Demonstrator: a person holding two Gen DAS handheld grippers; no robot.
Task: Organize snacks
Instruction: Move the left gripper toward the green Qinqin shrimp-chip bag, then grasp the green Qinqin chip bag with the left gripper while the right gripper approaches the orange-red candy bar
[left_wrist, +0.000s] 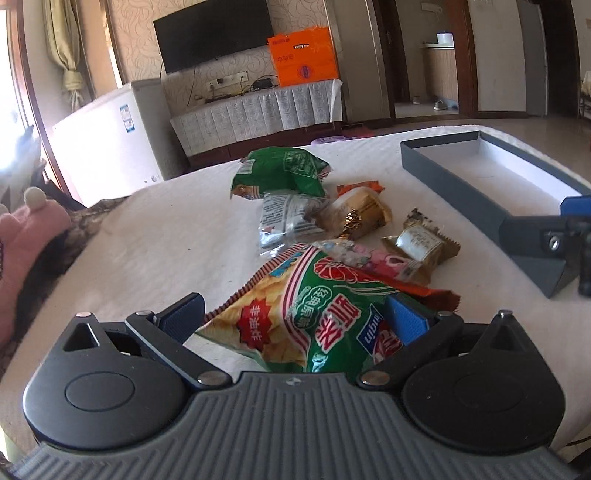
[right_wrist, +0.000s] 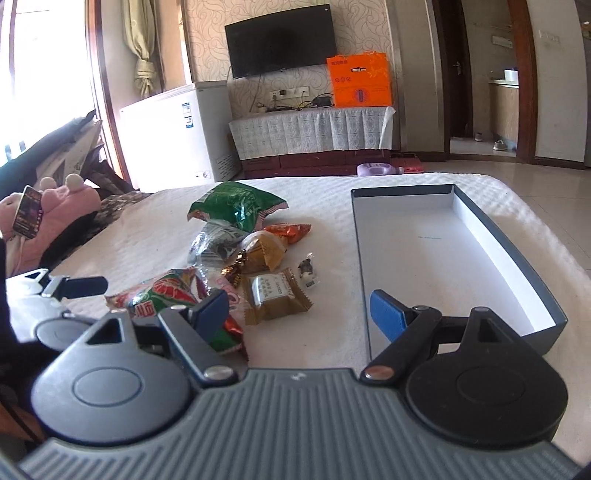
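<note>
Snacks (right_wrist: 255, 258) lie piled at the empty box's (right_wrist: 509, 254) nine o'clock, none stowed; left tool (left_wrist: 295, 317) straddles a chip bag (left_wrist: 314, 317), right tool (right_wrist: 299, 310) gapes wide.

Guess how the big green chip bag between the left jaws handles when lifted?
Probably floppy: the chip bag is crinkled film that already sags over the orange packet. Likely light for its size, since it looks puffed. The glossy film may slip, so the open left gripper should close on the seam.
</note>
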